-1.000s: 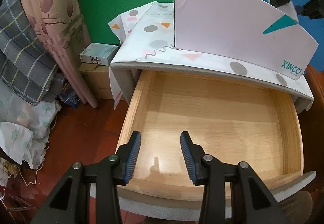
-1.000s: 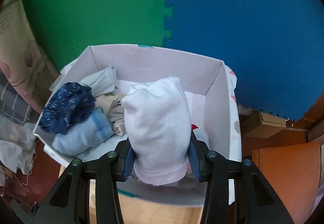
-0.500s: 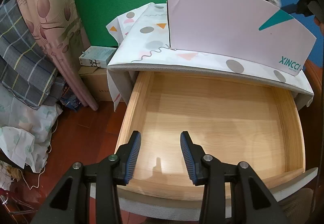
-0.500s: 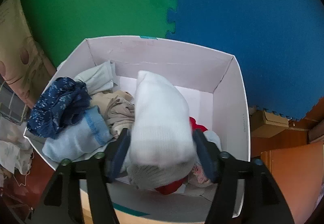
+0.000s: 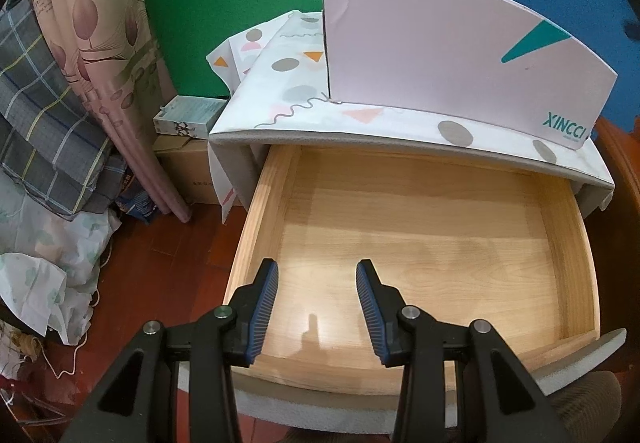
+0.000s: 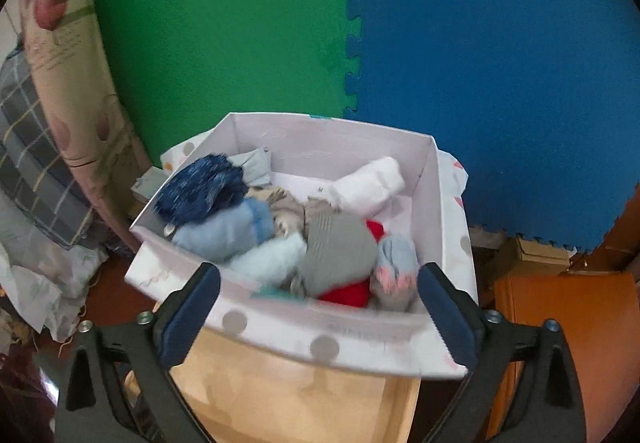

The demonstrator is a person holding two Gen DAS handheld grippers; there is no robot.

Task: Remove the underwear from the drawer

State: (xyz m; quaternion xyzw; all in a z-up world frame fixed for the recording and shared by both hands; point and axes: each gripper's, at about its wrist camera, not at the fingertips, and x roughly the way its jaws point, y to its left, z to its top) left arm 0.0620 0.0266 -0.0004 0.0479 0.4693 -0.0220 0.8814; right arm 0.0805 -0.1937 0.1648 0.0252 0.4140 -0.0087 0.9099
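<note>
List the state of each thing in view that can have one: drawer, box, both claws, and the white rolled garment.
Drawer: pulled open, nothing on the part of its floor that shows.
Box: open-topped, on the cabinet top, piled with rolled garments.
White rolled garment: lying in the box at the back, gripped by nothing.
Left claw: partly open, holding nothing, over the drawer.
Right claw: jaws opening wide, nothing gripped between them.

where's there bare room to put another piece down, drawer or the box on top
The drawer floor is bare between its wooden walls. In the white box, only the back-right corner behind the white roll is free; its left and front are packed.
</note>
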